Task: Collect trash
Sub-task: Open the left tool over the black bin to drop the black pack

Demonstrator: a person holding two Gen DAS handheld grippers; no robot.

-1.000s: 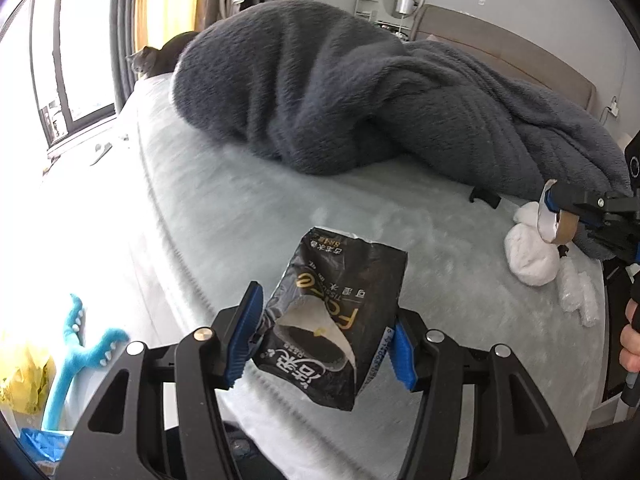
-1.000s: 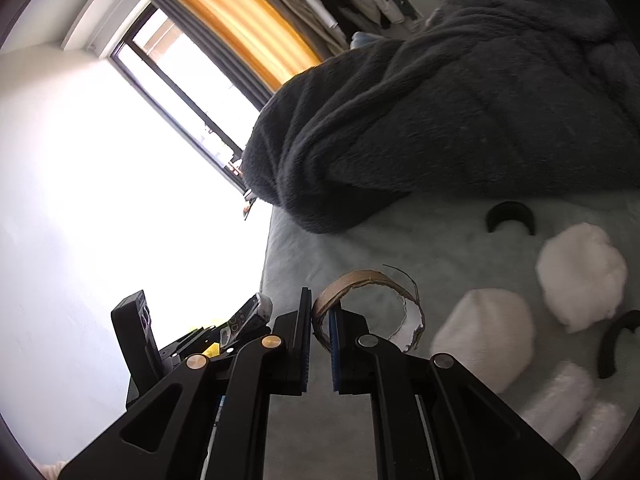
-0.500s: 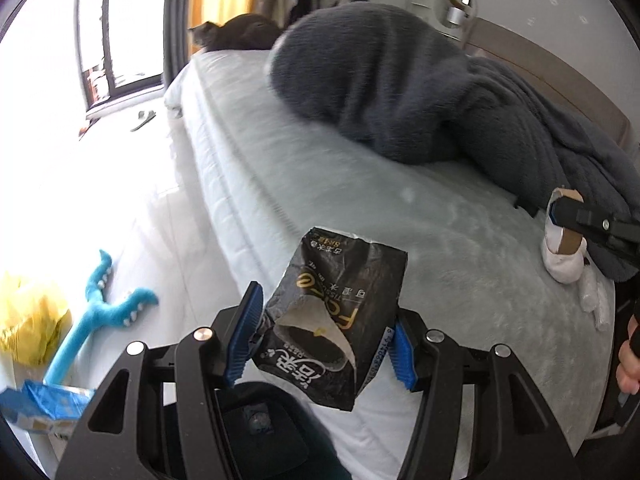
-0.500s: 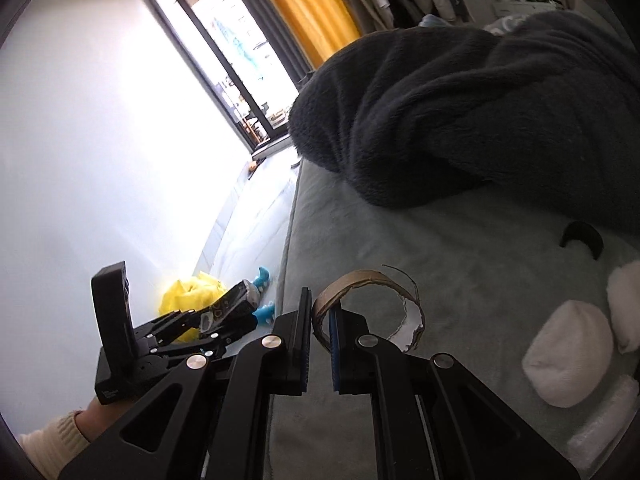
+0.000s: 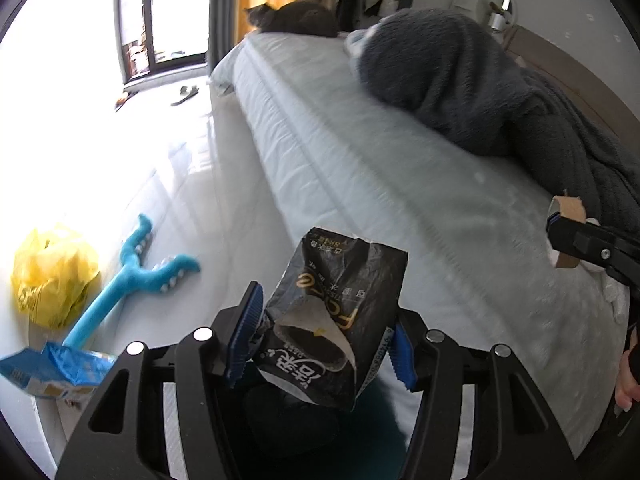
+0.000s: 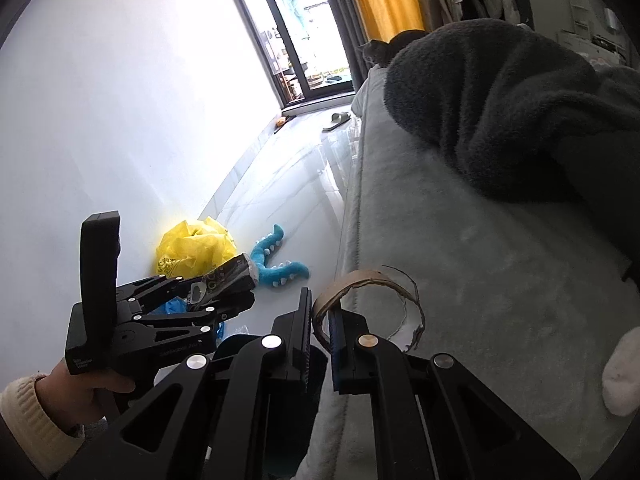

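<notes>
The left gripper is gripping a crumpled black snack bag between its blue pads, jaws standing partly apart at the width of the bag. The bag is hanging in the air off the near edge of the bed, over the pale floor. Gold lettering on the bag is showing upside down; it is looking like "FO" followed by further letters that cannot be made out, with white Chinese characters below and a strip of small print along the torn top edge, too small to read.

The right gripper is pinching the wall of a torn brown cardboard tape ring, jaws nearly closed with only the thin cardboard between them. The ring is being held just over the near edge of the bed, its ragged white-lined end curling toward the mattress. A small line of grey print on the side of the left gripper's body is showing in the right wrist view but is too blurred to read.

A dark grey blanket is lying heaped on the bed, and a grey cat is resting at the bed's far end. On the floor beside the bed a yellow plastic bag is sitting against the wall, with a blue plush toy just beside it and a blue packet nearer the camera; the packet's print is illegible. A white crumpled wad is lying on the bed, near the right gripper.
</notes>
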